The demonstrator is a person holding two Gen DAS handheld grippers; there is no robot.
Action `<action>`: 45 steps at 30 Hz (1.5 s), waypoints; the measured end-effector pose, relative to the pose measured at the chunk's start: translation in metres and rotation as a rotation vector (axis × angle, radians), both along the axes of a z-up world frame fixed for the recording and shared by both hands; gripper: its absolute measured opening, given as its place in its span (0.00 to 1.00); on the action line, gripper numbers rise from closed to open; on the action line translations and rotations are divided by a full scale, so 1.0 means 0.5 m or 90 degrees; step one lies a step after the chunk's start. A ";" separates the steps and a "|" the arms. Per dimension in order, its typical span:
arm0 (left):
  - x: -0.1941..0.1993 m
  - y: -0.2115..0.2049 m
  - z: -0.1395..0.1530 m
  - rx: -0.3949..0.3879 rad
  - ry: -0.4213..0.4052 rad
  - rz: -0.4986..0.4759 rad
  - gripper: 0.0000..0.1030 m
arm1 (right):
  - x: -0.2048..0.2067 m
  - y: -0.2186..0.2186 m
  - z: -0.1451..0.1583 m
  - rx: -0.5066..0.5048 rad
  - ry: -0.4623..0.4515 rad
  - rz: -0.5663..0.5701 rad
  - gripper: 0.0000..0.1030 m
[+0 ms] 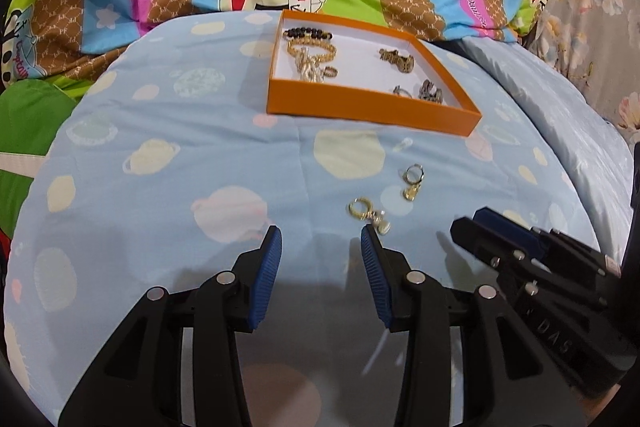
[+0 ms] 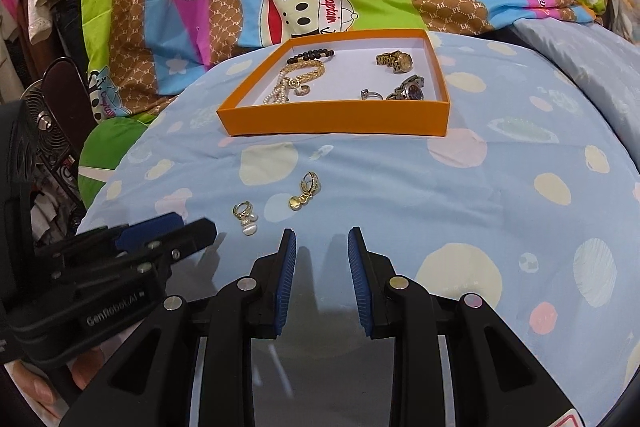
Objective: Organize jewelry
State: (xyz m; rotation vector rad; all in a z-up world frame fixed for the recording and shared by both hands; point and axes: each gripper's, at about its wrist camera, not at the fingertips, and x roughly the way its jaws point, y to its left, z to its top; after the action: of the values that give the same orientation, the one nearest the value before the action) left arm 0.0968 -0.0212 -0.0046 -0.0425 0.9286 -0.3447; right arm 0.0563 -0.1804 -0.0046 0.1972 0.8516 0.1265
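My left gripper [image 1: 321, 239] and right gripper [image 2: 322, 241]: black frames, ribbed blue pads [image 2: 287, 281], silver round screws [image 2: 247, 283], white lettering along the side.

Orange box [image 2: 336, 117]: matt card, white paper lining. Earrings [image 2: 305, 190]: shiny gold metal, pearly drop on nearer one [image 2: 246, 214]. Watches [image 2: 396, 61]: polished metal. Bead bracelet [image 2: 310, 56]: dark glossy beads. Bedsheet [image 2: 460, 195]: smooth matt cloth. Gripper pads [image 2: 285, 269]: ribbed blue rubber on matt black plastic.
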 end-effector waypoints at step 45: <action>0.033 -0.074 -0.008 0.032 -0.022 -0.022 0.50 | -0.002 -0.047 -0.010 0.029 0.006 -0.035 0.05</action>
State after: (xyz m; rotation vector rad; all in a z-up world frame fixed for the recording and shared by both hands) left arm 0.1134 -0.0581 -0.0087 0.0257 0.9043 -0.3533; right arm 0.0555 -0.2037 -0.0095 0.2636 0.8528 0.0944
